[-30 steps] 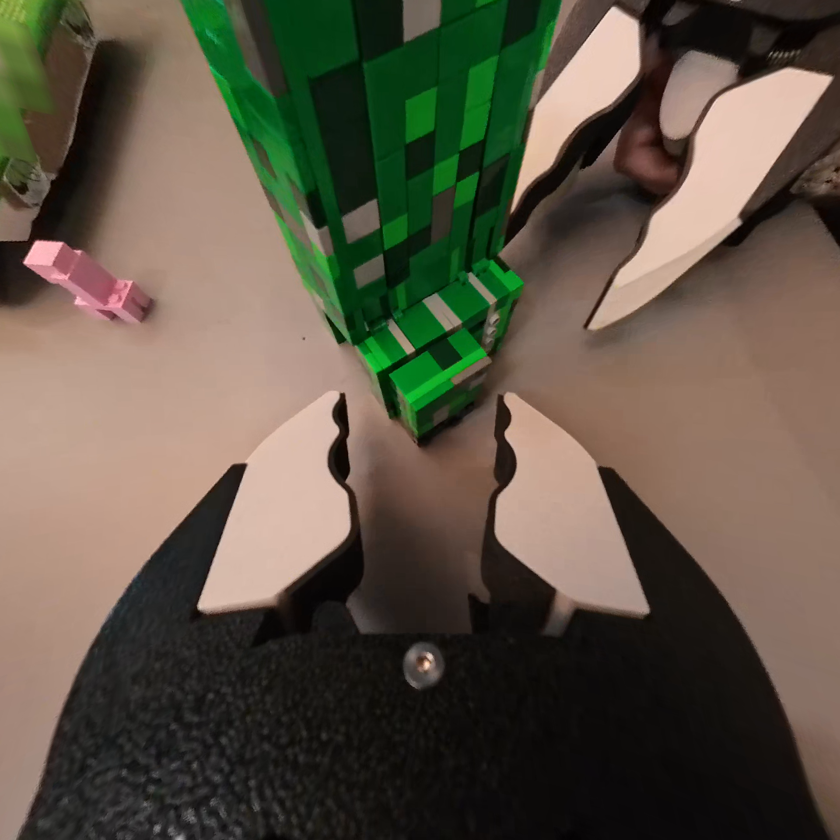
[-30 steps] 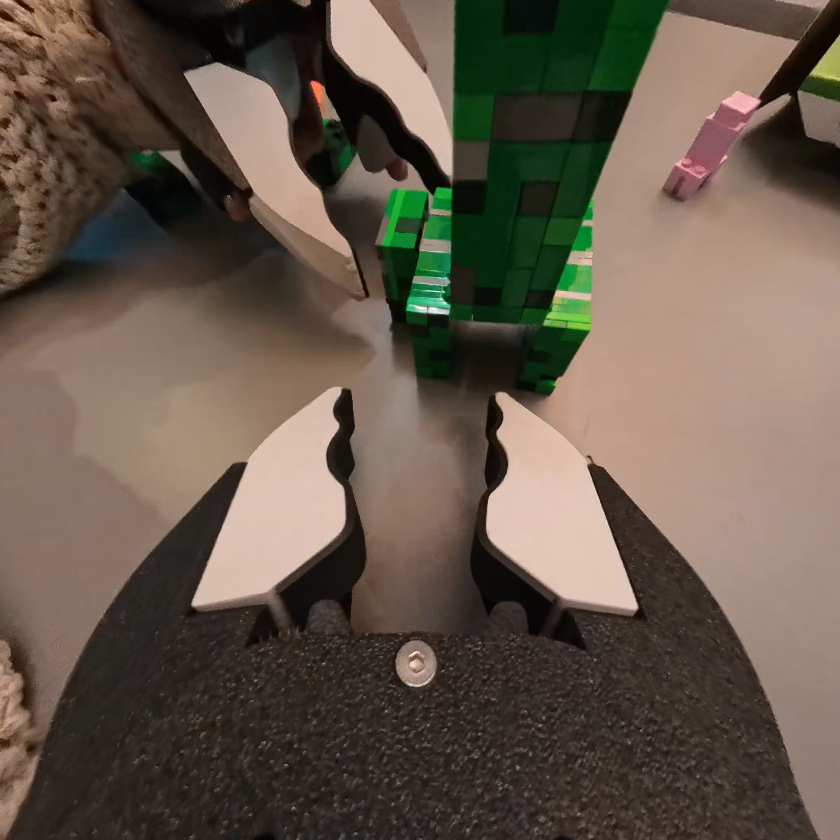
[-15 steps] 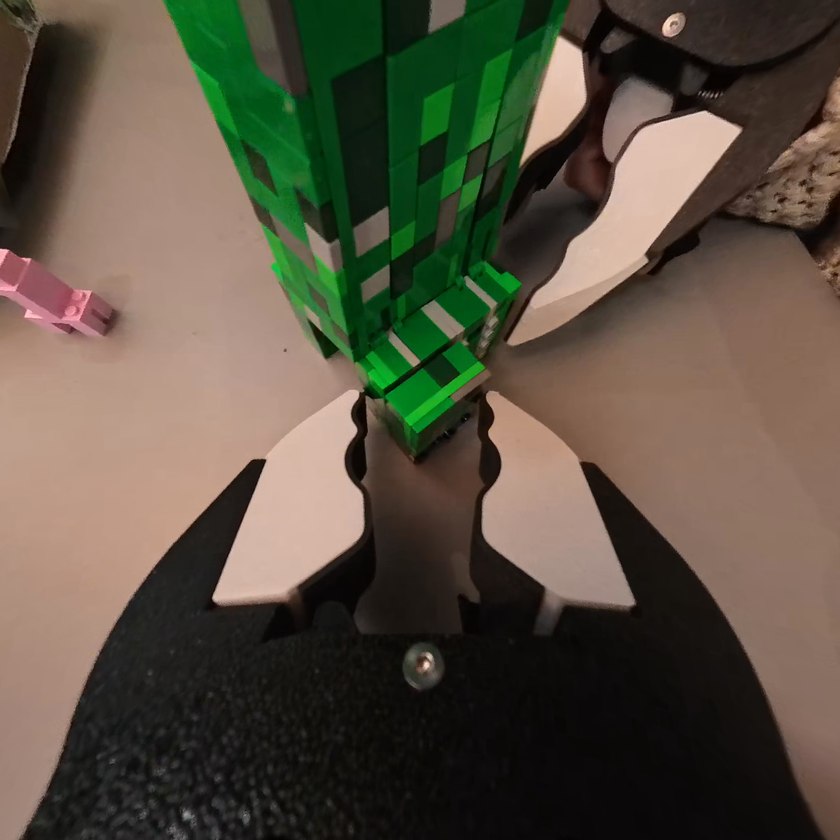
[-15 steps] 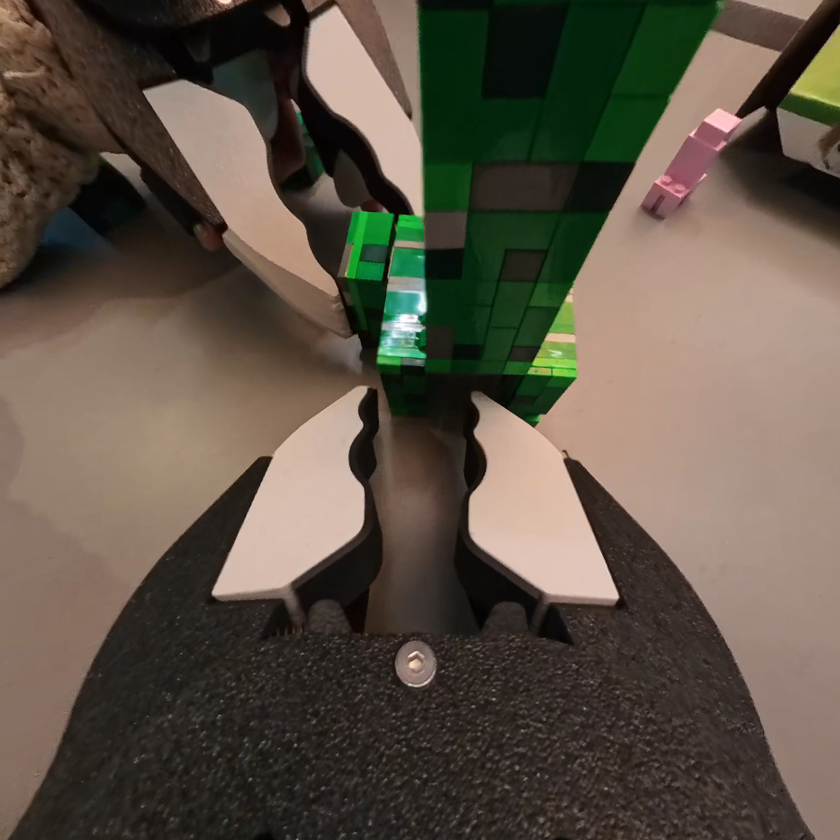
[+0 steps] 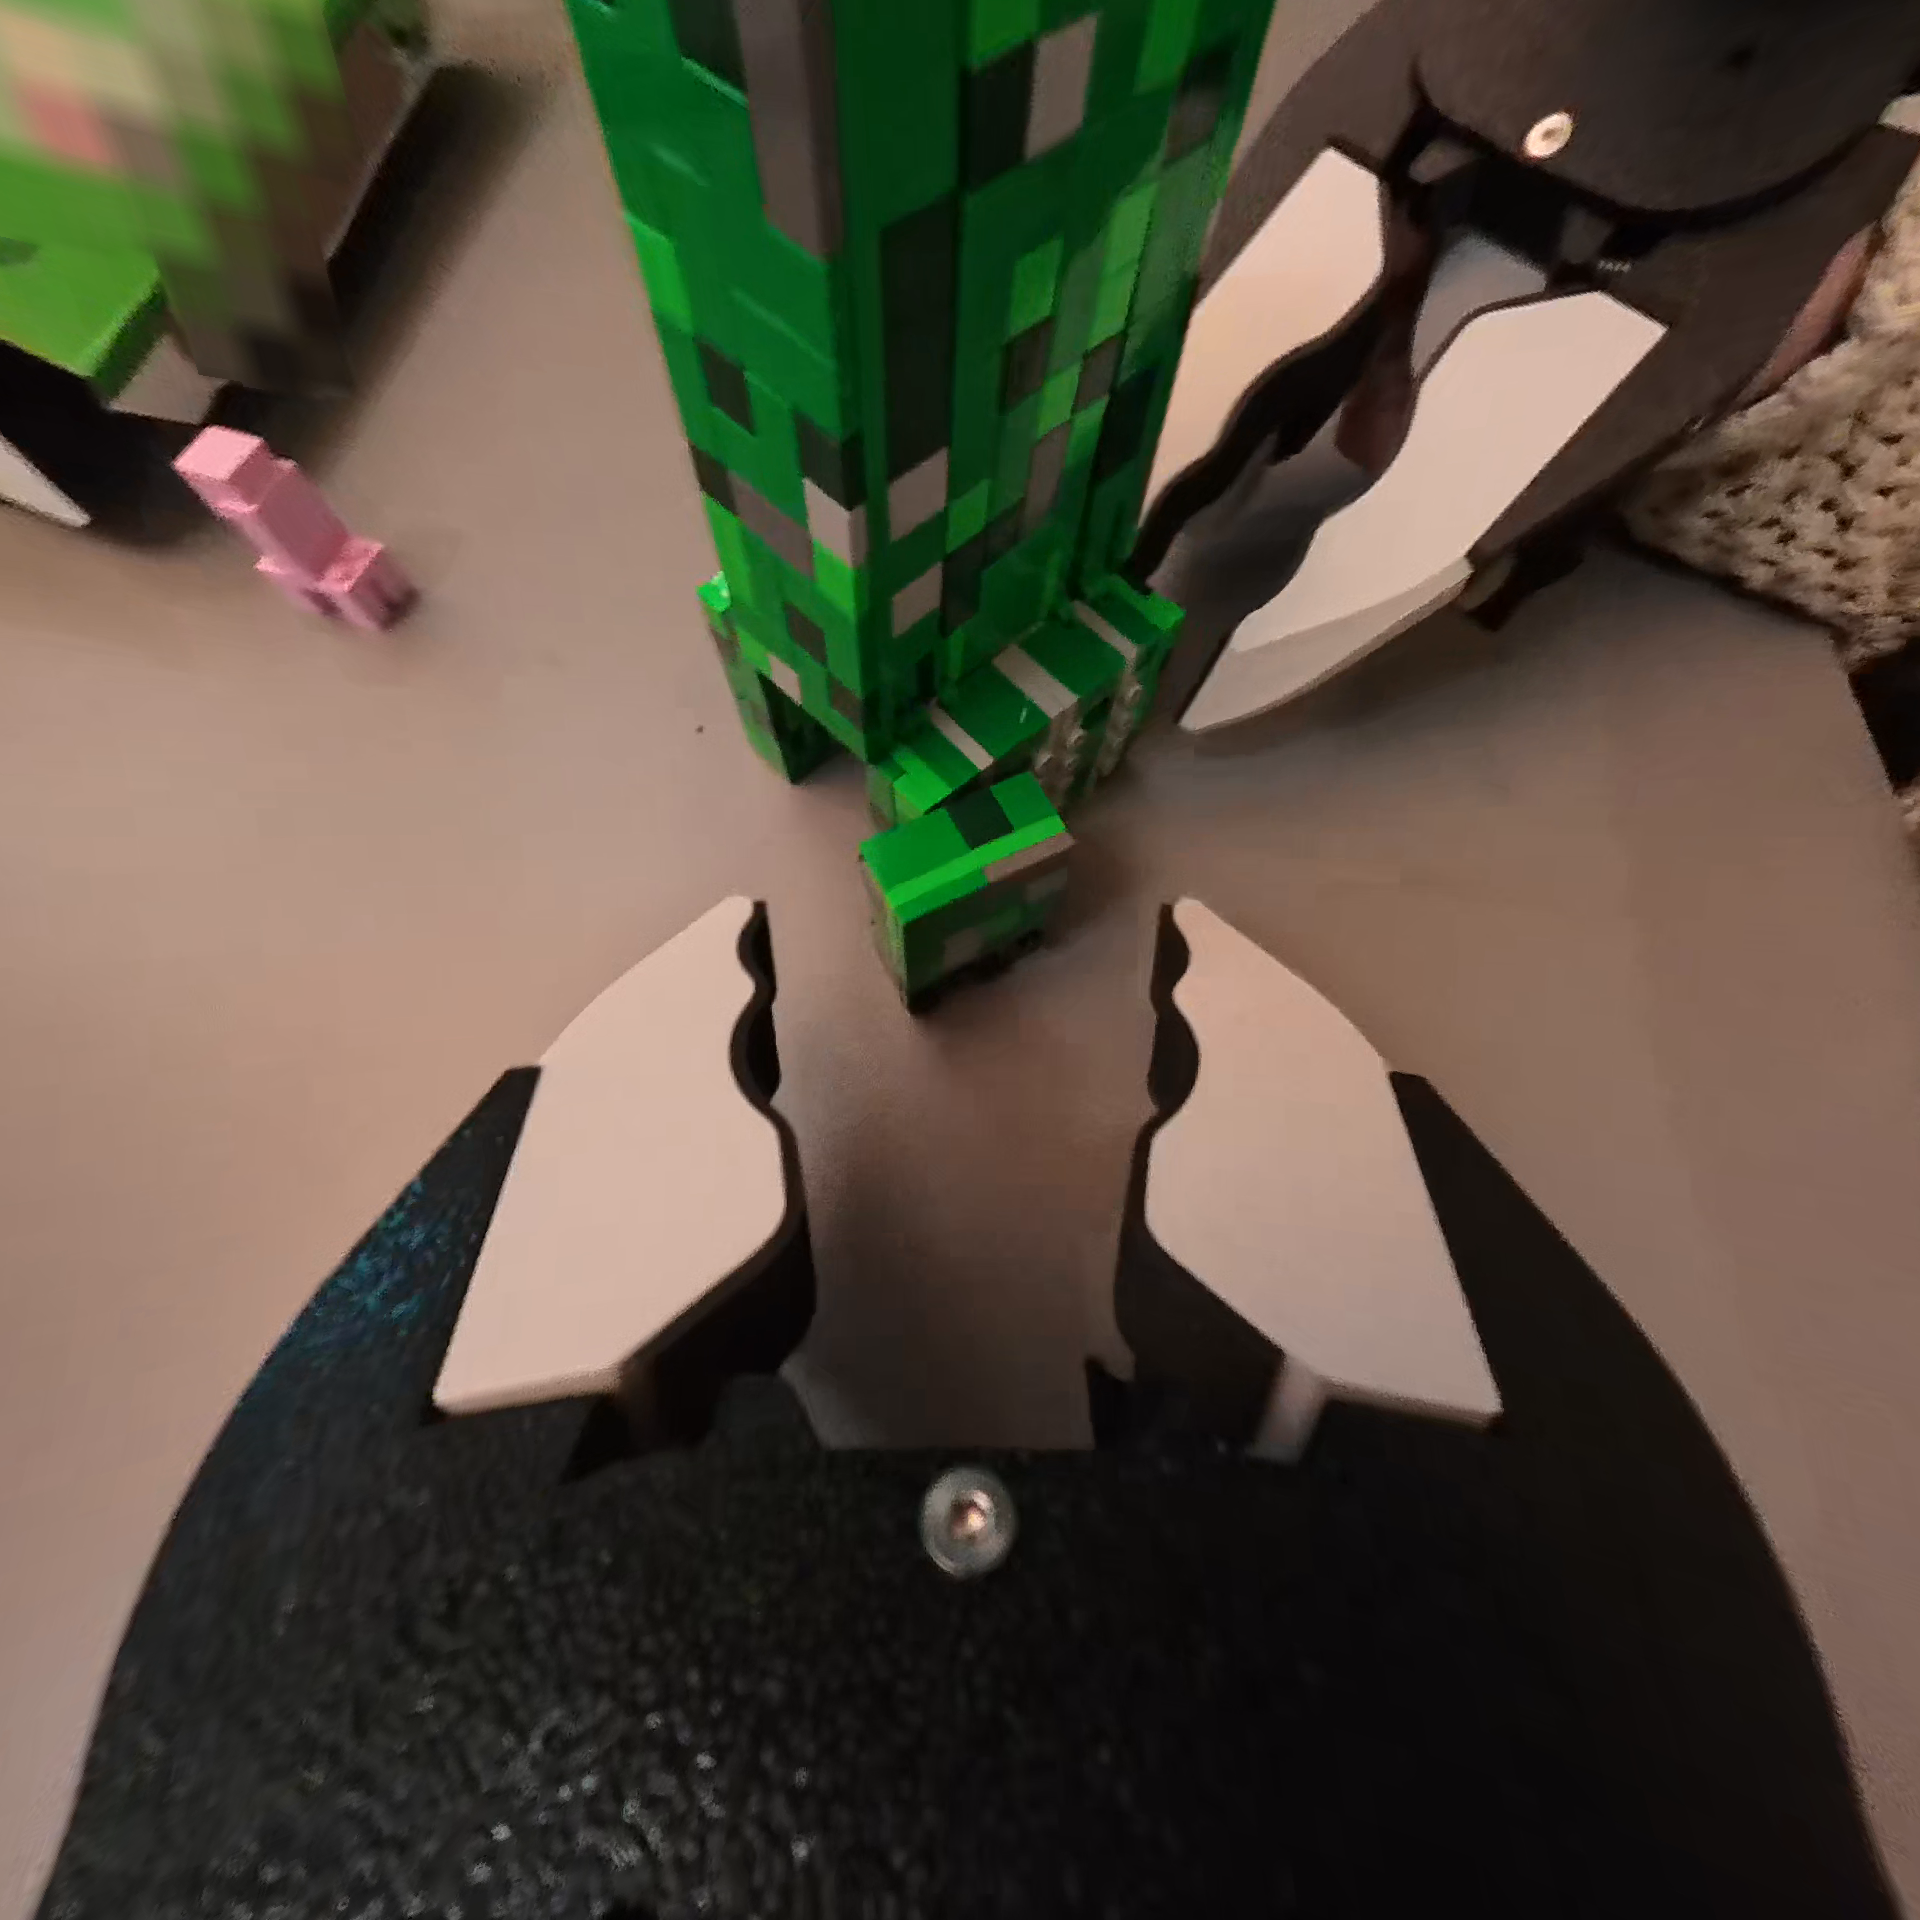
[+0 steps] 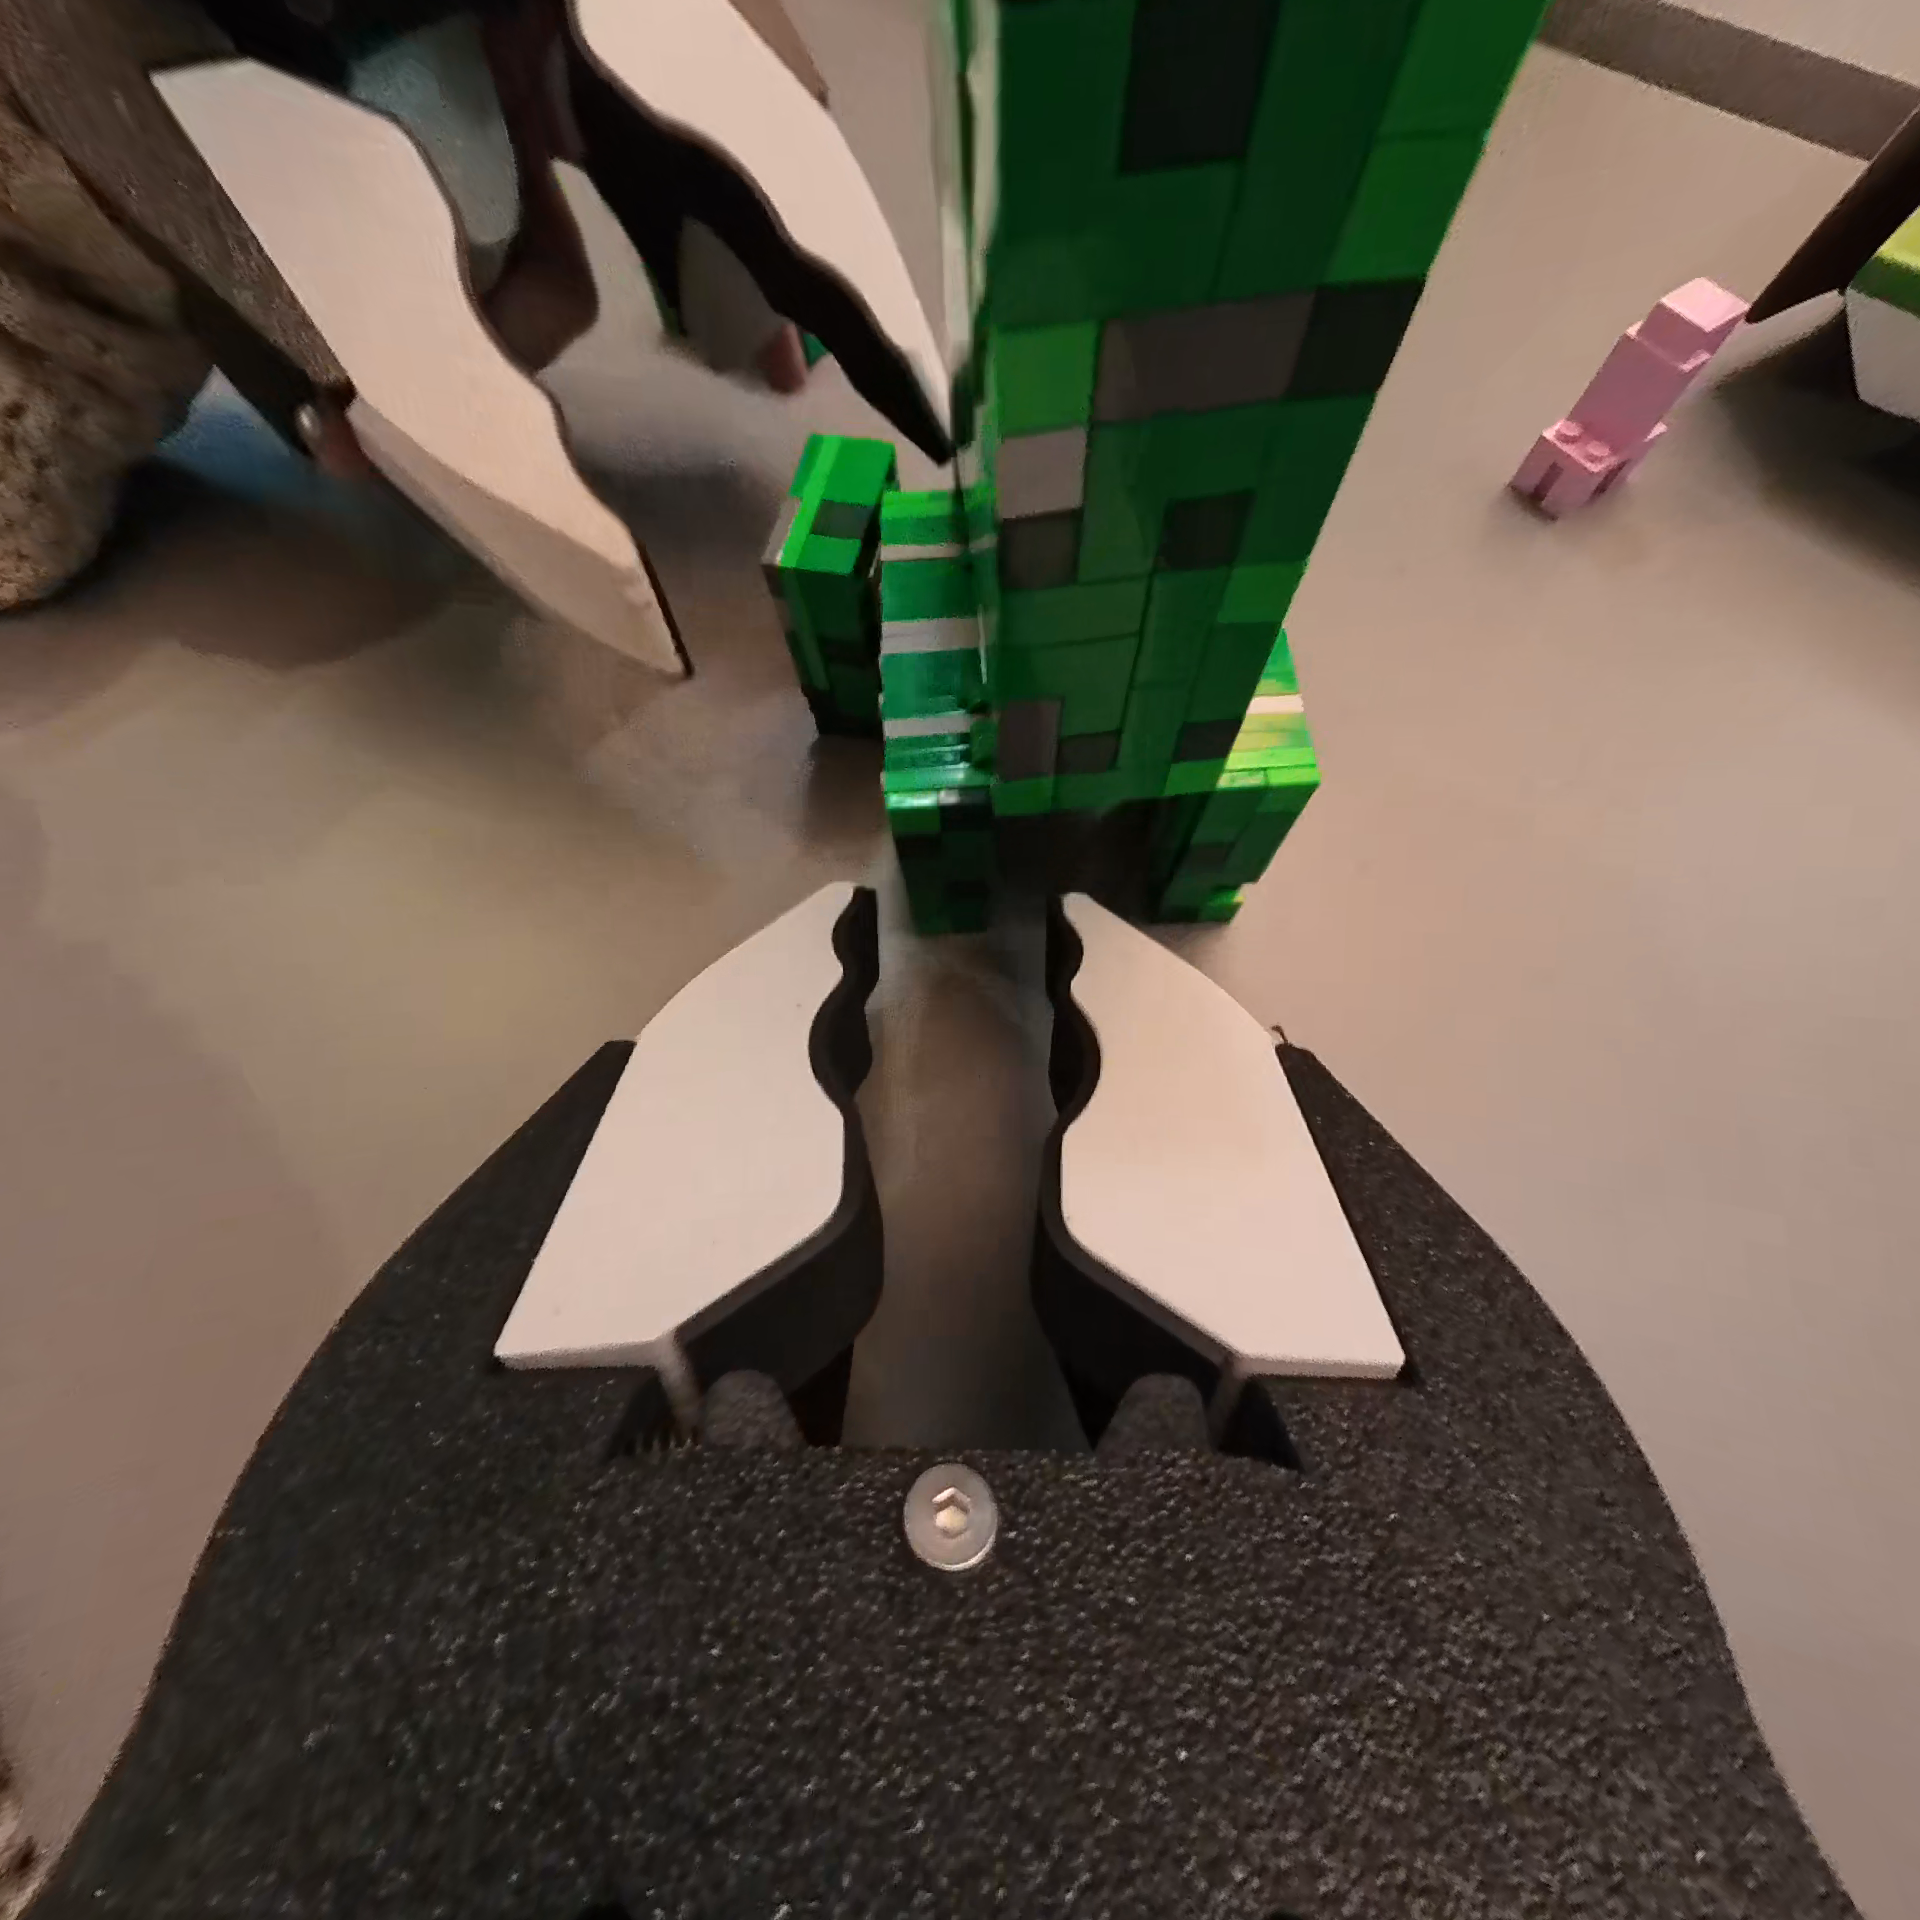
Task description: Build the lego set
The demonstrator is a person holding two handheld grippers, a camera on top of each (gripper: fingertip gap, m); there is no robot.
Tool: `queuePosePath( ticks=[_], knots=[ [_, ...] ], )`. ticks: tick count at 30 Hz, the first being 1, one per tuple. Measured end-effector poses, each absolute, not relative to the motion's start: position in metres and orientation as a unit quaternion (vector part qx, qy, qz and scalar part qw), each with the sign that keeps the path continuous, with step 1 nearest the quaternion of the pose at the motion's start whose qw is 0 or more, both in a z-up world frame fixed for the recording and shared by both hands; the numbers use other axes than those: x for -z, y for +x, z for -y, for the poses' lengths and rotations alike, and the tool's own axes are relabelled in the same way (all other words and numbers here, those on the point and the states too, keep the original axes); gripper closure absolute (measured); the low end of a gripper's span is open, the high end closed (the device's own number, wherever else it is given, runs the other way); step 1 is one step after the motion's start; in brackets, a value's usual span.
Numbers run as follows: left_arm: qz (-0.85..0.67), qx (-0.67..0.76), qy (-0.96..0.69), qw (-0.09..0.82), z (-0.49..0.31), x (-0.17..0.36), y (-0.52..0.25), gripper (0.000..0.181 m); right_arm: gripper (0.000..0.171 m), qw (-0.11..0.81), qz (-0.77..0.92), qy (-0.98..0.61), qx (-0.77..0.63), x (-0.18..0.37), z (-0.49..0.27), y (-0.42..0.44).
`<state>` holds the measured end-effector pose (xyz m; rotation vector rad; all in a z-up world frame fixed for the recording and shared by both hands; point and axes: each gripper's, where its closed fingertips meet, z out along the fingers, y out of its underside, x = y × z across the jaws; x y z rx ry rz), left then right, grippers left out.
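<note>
A tall green lego tower stands on the grey table. A small green foot block sits askew on the table at the tower's base, just beyond my left gripper, which is open and empty. In the right wrist view the tower fills the middle. My right gripper has its jaws narrowed around the foot of the tower's near leg, with a thin gap showing on each side. The right gripper also shows in the left wrist view beside the tower's base. The left gripper reaches in from the upper left.
A pink lego figure lies left of the tower; it also shows in the right wrist view. A green box stands behind it. Knitted sleeves show behind the grippers. Spacing between my two grippers at the tips: around 7 centimeters.
My left gripper closed in on the foot block, then opened wide and drew back, leaving the block askew at the base. My right gripper narrowed and moved up to the tower's leg.
</note>
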<state>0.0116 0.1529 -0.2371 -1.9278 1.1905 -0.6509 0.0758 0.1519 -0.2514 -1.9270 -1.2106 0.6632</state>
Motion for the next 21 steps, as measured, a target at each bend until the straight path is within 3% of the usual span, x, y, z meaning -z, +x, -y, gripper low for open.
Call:
queuePosePath(
  ticks=[5, 14, 21],
  knots=[
    [-0.47, 0.252, -0.77, 0.352, -0.138, 0.245, 0.008, 0.129, 0.144, 0.382, 0.485, -0.751, -0.234, 0.254, -0.149, 0.077],
    [-0.476, 0.237, -0.771, 0.35, -0.133, 0.249, 0.018, 0.136, 0.144, 0.382, 0.484, -0.757, -0.216, 0.257, -0.152, 0.075],
    [-0.498, 0.255, -0.743, 0.368, -0.148, 0.246, 0.021, 0.12, 0.137, 0.373, 0.484, -0.757, -0.233, 0.257, -0.149, 0.074]
  ],
)
